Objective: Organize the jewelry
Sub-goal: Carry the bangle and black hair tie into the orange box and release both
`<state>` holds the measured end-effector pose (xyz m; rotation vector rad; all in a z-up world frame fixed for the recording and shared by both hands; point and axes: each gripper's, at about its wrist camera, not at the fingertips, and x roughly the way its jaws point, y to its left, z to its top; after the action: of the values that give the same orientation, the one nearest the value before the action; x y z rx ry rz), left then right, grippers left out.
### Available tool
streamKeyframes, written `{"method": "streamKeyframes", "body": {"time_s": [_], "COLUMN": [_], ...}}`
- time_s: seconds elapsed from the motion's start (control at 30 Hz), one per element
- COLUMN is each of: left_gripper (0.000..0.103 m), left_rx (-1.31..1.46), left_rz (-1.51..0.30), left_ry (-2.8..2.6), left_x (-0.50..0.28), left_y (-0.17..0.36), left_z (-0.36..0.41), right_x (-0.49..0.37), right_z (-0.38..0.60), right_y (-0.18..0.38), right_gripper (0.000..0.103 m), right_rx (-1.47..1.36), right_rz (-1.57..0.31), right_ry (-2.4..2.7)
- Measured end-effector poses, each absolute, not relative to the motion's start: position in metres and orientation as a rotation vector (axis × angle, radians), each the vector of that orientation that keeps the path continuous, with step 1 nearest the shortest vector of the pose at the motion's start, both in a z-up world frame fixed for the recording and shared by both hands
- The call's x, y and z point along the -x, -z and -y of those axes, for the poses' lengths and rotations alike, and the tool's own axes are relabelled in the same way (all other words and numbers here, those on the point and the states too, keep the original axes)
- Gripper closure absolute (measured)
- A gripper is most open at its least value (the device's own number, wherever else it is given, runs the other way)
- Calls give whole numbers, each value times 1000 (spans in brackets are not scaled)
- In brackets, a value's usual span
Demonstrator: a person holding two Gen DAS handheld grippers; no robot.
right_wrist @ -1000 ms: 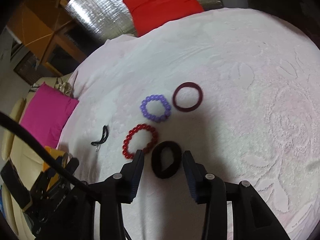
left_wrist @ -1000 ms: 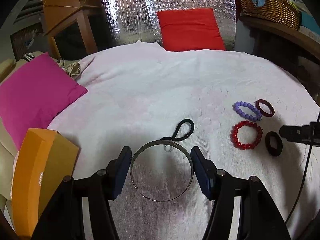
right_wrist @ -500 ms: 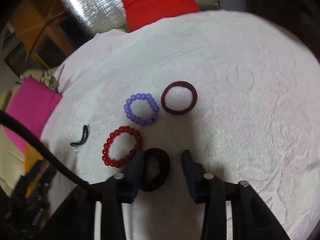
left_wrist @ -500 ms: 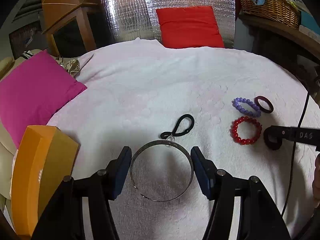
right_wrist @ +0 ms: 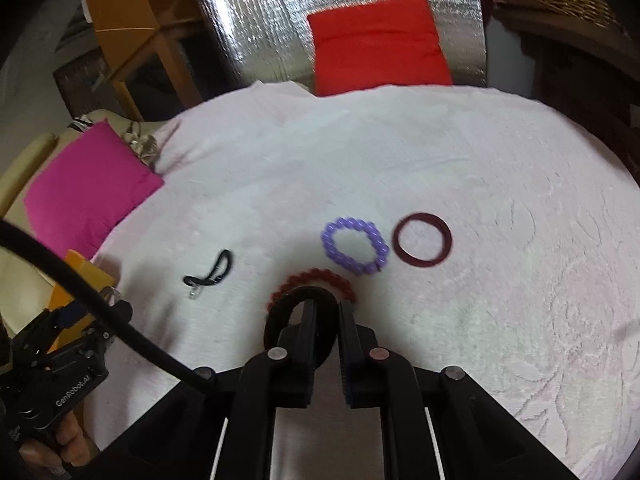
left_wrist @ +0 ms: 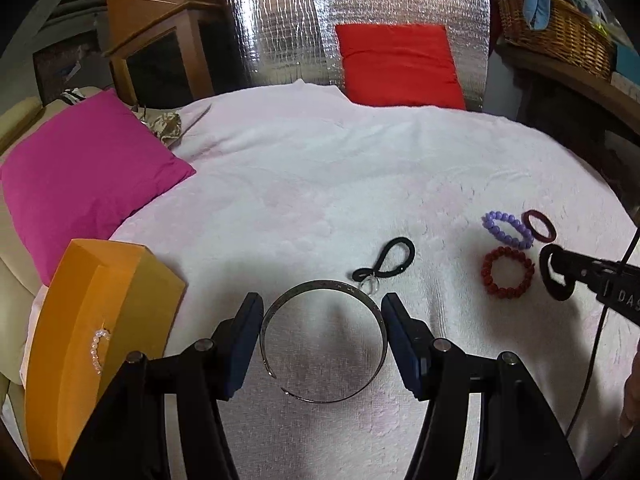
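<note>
My left gripper (left_wrist: 322, 334) is open, its fingers either side of a silver metal bangle (left_wrist: 288, 300) lying on the white blanket (left_wrist: 320, 184). A black cord loop with a small ring (left_wrist: 386, 262) lies just beyond it. My right gripper (right_wrist: 327, 312) is shut on a black hair band (right_wrist: 280, 312), lifted off the blanket; it also shows in the left wrist view (left_wrist: 554, 276). Beside it lie a red bead bracelet (left_wrist: 507, 272), a purple bead bracelet (right_wrist: 354, 245) and a dark red ring bangle (right_wrist: 422, 240).
An orange box (left_wrist: 92, 340) with a clear bead bracelet (left_wrist: 98, 348) on it stands at the left blanket edge. A magenta cushion (left_wrist: 84, 176) lies left, a red cushion (left_wrist: 398, 66) at the back. A wicker basket (left_wrist: 556, 32) sits on a shelf at right.
My right gripper has closed on the black hair band and lifted it, swinging the view leftwards. My left gripper has stayed open around the silver bangle.
</note>
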<state>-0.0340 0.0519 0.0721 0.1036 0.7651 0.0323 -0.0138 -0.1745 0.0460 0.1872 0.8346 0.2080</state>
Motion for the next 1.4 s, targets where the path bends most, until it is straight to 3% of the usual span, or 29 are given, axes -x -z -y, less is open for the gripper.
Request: {"method": "streamKeyframes", "body": {"time_s": [0.43, 0.77, 1.1, 1.4], "left_gripper": [40, 40, 40, 40], "left_rx": [71, 156, 293, 405], "left_rz": [-573, -494, -681, -831], "left_ry": [-107, -371, -619, -694], "left_x": [82, 128, 143, 147], "left_y": [-131, -142, -100, -59], "left_z": [-115, -226, -335, -382], "right_x": [32, 23, 22, 19], "right_z": [133, 1, -155, -237], "right_y": [-54, -101, -113, -76], "right_gripper": [92, 92, 92, 92], "right_rx": [-183, -97, -2, 100], "right_rz": [-773, -780, -821, -925], "right_ry": [-264, -437, -623, -660]}}
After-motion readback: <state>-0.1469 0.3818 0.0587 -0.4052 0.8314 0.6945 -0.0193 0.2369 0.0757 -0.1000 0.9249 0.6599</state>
